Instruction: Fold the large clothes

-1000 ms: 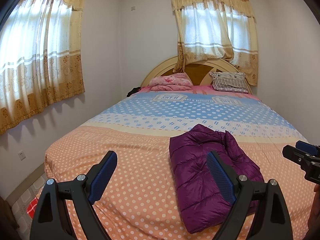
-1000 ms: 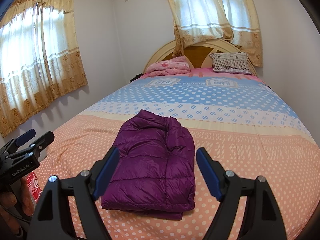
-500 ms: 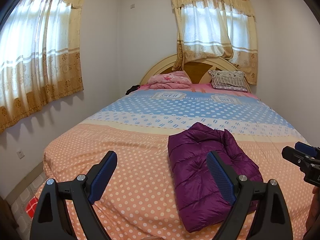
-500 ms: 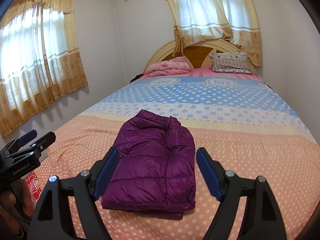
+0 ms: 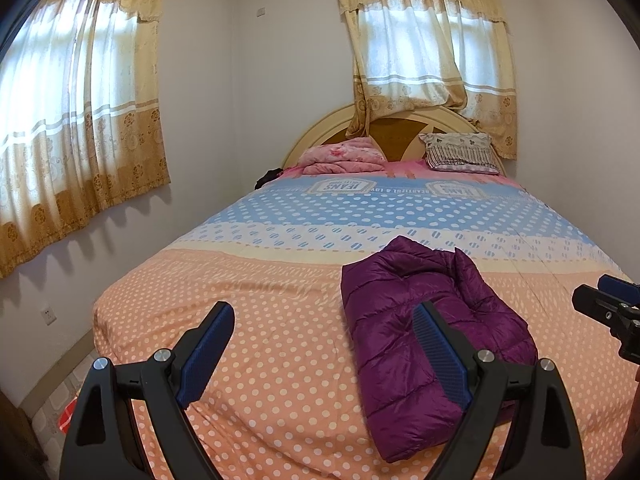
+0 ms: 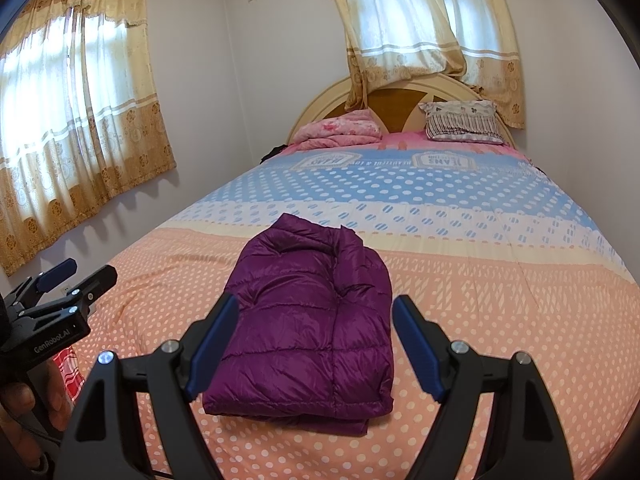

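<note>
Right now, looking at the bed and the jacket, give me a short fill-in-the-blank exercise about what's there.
1. The folded jacket lying on the bed is ____ in colour.
2. Both the left gripper and the right gripper have their jaws ____, with nothing held.
3. The jacket rests on the ____ dotted part of the bedspread.
4. The striped pillow leans against the ____.

Missing words: purple; open; orange; headboard

A folded jacket (image 6: 308, 320) lies on the bed (image 6: 500, 300) at centre frame. Pillows (image 6: 464, 122) sit behind it against the headboard (image 6: 320, 108), upper centre. Curtains (image 6: 76, 120) hang at left.
</note>
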